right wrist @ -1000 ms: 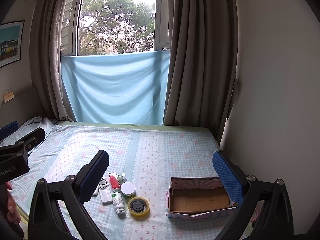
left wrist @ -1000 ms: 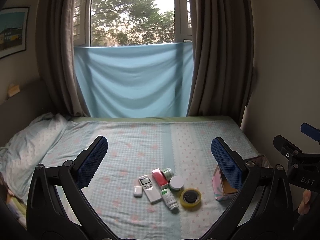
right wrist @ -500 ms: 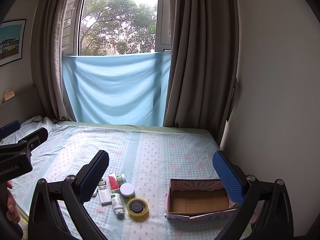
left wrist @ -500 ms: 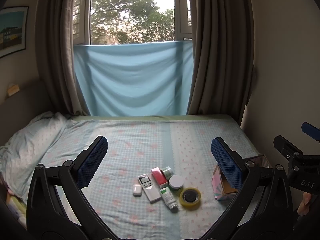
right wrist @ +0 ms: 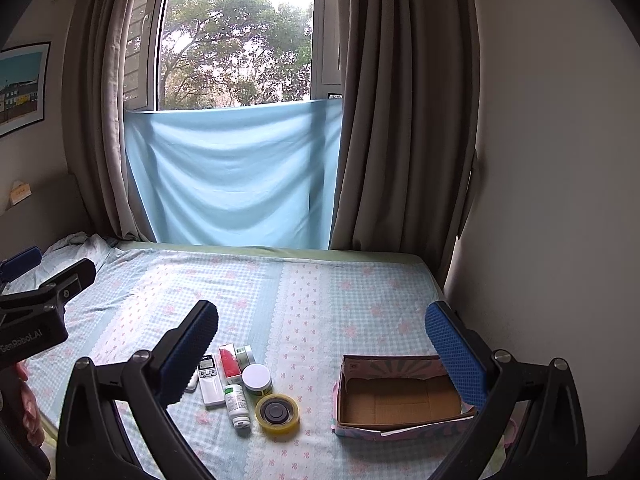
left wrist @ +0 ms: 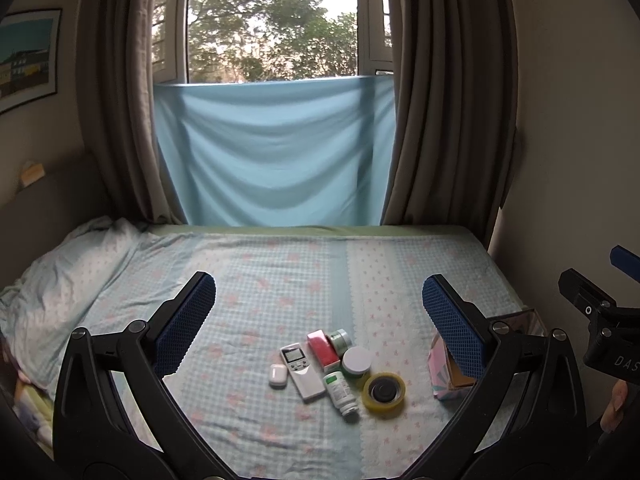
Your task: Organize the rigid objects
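Note:
A cluster of small items lies on the bed: a white remote [left wrist: 301, 369] [right wrist: 209, 382], a white earbud case [left wrist: 277, 376], a red box [left wrist: 322, 350] [right wrist: 229, 363], a green jar [left wrist: 339, 339], a white-lidded jar [left wrist: 357, 361] [right wrist: 257, 377], a small white bottle [left wrist: 340, 393] [right wrist: 237, 403] and a yellow tape roll [left wrist: 384, 391] [right wrist: 277, 413]. An empty cardboard box [right wrist: 400, 396] [left wrist: 444, 372] sits to their right. My left gripper [left wrist: 316, 320] and right gripper [right wrist: 322, 344] hover above the bed, both open and holding nothing.
The bed has a checked blue sheet [left wrist: 280, 280] with a rumpled pillow [left wrist: 60, 280] at the left. A wall [right wrist: 560, 200] runs close along the bed's right side. Curtains and a blue cloth [left wrist: 276, 152] hang below the window at the far end.
Both views have shifted only slightly; the items and the box lie where they were, and both grippers stay open.

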### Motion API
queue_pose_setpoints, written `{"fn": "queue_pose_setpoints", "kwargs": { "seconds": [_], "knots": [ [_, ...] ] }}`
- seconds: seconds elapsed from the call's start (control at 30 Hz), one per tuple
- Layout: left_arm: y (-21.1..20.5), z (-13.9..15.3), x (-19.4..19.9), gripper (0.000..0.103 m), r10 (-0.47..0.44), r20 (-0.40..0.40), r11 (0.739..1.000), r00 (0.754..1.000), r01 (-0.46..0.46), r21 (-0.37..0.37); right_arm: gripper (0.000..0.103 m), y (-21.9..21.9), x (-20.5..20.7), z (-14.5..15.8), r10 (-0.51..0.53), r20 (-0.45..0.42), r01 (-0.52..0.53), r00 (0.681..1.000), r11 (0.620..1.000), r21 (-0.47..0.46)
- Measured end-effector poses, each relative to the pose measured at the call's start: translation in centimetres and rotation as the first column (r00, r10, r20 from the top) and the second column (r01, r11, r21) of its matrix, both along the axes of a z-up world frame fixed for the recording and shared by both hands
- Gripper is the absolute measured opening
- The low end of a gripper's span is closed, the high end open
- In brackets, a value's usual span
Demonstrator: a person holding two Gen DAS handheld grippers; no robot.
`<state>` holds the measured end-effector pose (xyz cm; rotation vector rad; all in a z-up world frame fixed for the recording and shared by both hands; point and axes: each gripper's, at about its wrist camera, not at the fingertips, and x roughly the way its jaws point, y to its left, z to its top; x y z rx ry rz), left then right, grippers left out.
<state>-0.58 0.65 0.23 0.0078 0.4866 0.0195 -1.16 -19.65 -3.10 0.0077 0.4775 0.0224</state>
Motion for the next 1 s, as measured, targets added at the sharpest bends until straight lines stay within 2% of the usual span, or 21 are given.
{"fn": "queue_pose_setpoints", "kwargs": {
  "seconds": [0.2,0.43,0.63,0.8,1.0],
  "knots": [
    [1.7,-2.7,1.8,0.103,0.059,-0.116,0.998,0.992,-0.055,0.032,0.103,-0.1,1.6,-2.1,0.021,-0.069,-0.021,0.997,1.000,0.000],
    [4.9,-8.1,5.3,0.103,0.049,-0.271,0.998,0.961,-0.037,0.048,0.103,1.0,4.4,-6.2,0.006,-0.185,0.000,0.983,0.999,0.035],
    [8.2,-14.9,10.3,0.103,-0.001,-0.421,0.999,0.907,0.020,0.041,0.103,3.8,6.6,-11.8,-0.050,-0.306,0.062,0.951,0.998,0.029],
    [10.4,-21.0,15.0,0.103,-0.027,-0.515,0.999,0.857,0.034,0.004,0.103,5.9,8.5,-17.4,-0.105,-0.415,0.143,0.904,0.988,0.061],
    [10.7,-28.7,20.4,0.103,-0.063,-0.612,0.998,0.788,0.041,-0.049,0.103,7.9,10.8,-24.1,-0.161,-0.521,0.252,0.838,0.962,0.107]
  ]
}}
